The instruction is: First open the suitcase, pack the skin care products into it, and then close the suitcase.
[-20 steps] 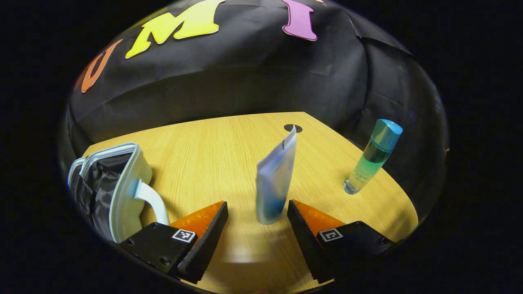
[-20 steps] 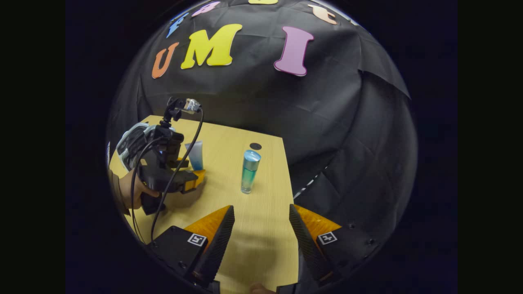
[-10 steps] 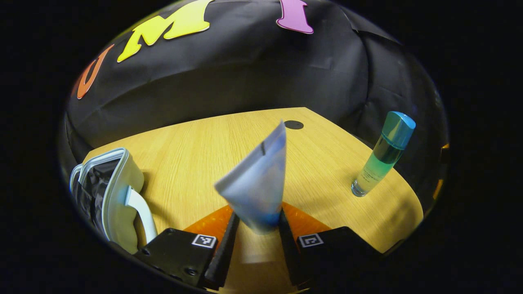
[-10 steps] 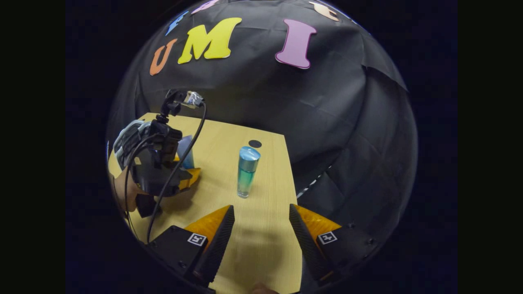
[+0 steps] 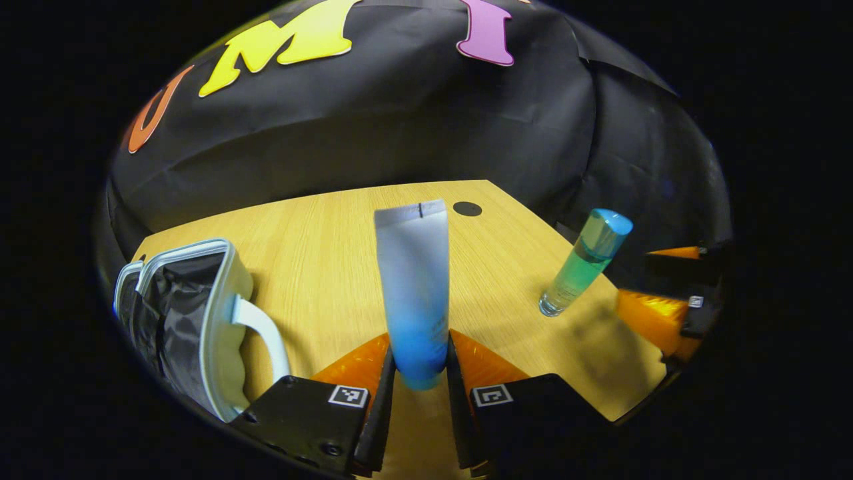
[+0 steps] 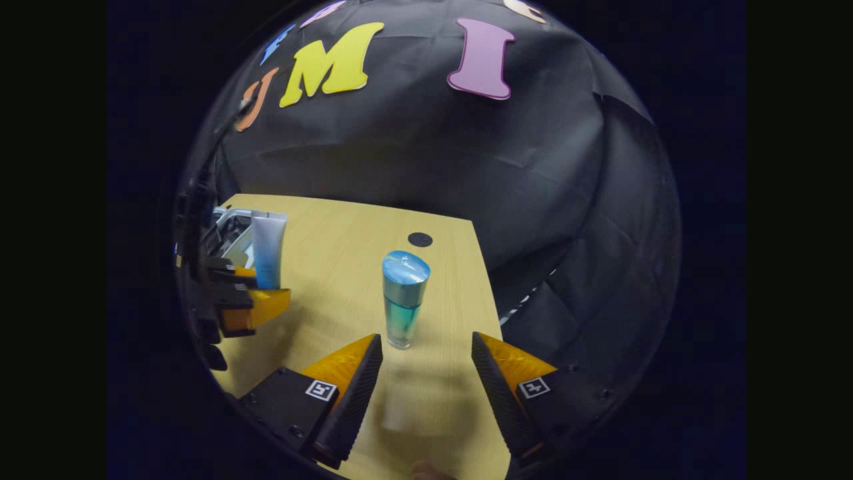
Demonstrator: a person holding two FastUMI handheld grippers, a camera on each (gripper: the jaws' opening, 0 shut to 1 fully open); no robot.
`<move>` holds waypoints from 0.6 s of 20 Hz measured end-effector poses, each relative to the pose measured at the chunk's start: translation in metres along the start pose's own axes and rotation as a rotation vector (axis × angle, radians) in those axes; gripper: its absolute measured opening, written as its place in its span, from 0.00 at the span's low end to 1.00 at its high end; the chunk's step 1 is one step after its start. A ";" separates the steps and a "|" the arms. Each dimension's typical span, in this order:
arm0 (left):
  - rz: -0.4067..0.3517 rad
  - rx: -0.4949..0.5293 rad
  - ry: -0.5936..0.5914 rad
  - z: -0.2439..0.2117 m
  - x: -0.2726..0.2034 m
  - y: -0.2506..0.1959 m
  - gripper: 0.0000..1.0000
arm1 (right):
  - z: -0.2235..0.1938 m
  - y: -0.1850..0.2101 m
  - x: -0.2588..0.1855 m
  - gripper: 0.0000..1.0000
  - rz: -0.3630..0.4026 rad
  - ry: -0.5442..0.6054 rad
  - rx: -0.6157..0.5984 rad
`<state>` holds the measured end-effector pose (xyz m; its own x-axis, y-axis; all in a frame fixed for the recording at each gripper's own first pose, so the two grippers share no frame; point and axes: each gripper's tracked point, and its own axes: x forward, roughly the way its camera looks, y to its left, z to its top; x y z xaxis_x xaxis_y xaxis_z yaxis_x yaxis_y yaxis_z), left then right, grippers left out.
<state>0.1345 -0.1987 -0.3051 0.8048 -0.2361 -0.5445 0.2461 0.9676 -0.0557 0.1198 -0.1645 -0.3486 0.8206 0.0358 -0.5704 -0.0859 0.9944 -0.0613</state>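
My left gripper [image 5: 420,373] is shut on the cap end of a white-and-blue tube [image 5: 414,287], which stands upright, crimped end up, above the wooden table [image 5: 320,253]. The same tube [image 6: 268,247] and left gripper [image 6: 256,300] appear at the left of the right gripper view. A small white suitcase [image 5: 193,320] lies open at the left, its dark lining showing. A teal bottle with a blue cap [image 6: 403,297] stands just ahead of my right gripper [image 6: 426,373], which is open with nothing between its fingers. That bottle [image 5: 583,263] and right gripper [image 5: 660,300] also show in the left gripper view.
A round dark hole [image 6: 420,239] sits in the table near its far edge. The table's right edge [image 6: 490,313] runs close beside the bottle. The black cloth wall rises behind the table.
My left gripper closed on the tube and lifted it upright. My right gripper moved forward toward the teal bottle, staying open.
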 end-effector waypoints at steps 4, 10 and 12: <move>0.001 -0.017 -0.035 0.007 -0.042 0.011 0.42 | -0.010 0.010 0.034 0.81 -0.006 0.038 0.039; -0.036 -0.075 -0.098 0.017 -0.065 0.020 0.41 | -0.004 0.014 0.071 0.74 -0.052 0.019 0.093; -0.031 -0.088 -0.058 0.004 -0.061 0.025 0.48 | -0.002 0.011 0.067 0.54 -0.096 0.004 0.068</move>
<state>0.0935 -0.1600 -0.2699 0.8282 -0.2680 -0.4921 0.2250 0.9634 -0.1459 0.1728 -0.1513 -0.3888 0.8211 -0.0601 -0.5676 0.0315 0.9977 -0.0601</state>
